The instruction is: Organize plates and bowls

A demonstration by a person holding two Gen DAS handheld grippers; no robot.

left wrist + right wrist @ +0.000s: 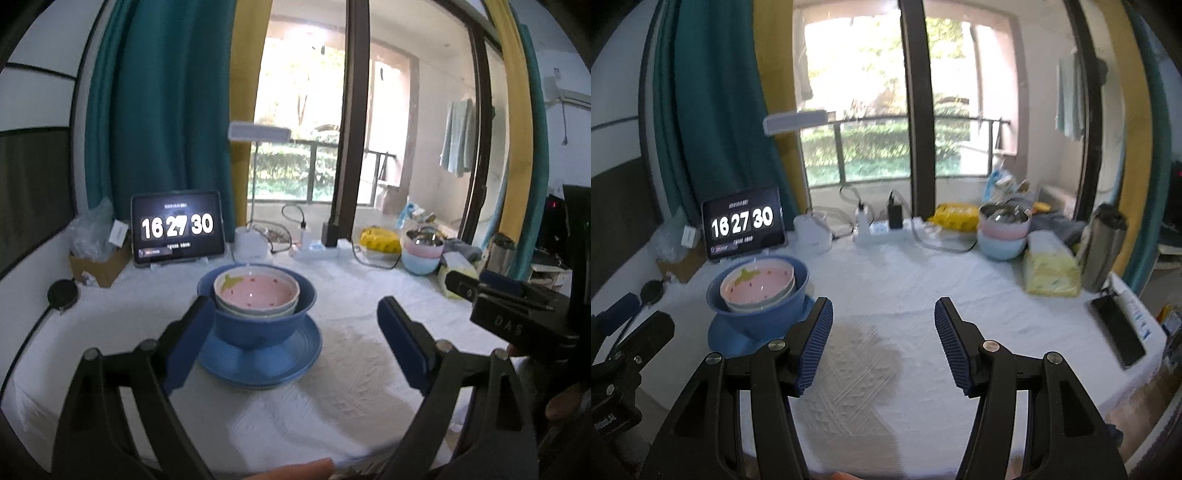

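The stacking looked finished: a pink bowl sat nested in a blue bowl on a blue plate. The left gripper gaped wide and empty, the stack touching its left jaw's inner side. The right gripper (equally wide, empty) had the stack beyond its left jaw. Next likely meant withdrawing cleanly.

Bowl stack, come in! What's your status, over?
Both claws open, left claw and right claw empty. Pink bowl nested in blue bowl on blue plate. Path clear.
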